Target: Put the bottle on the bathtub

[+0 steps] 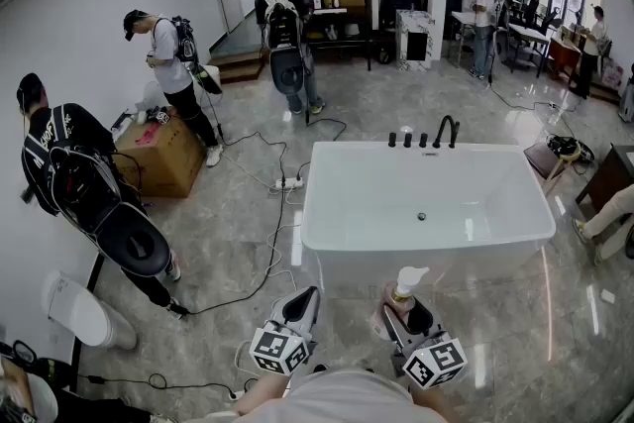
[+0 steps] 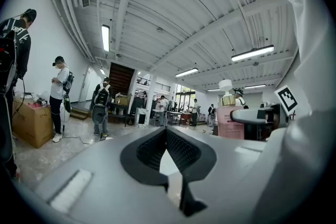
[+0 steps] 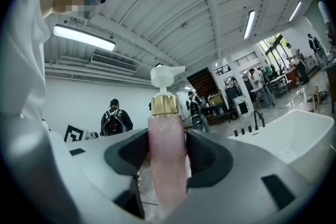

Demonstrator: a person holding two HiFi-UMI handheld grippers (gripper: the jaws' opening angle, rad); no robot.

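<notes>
The right tool (image 1: 400, 314) grips the pink bottle (image 1: 401, 292) by its body, a jaw pressed against each side; the bottle is upright, its gold collar and white pump above the jaws. It is held at the lower centre of the head view, just in front of the near wall of the white bathtub (image 1: 426, 238) and not on it; the left tool (image 1: 300, 304) sits beside it at lower centre-left, its jaws closed together on nothing. A black tap (image 1: 446, 130) and small knobs line the tub's far rim at upper centre; black cables (image 1: 265, 258) and a white power strip (image 1: 288, 181) trail over the marble floor to the left of the tub. A cardboard box (image 1: 158, 156) stands at the left of the frame, next to a person in black (image 1: 74, 175) with a backpack; more people stand across the upper part of the frame.
</notes>
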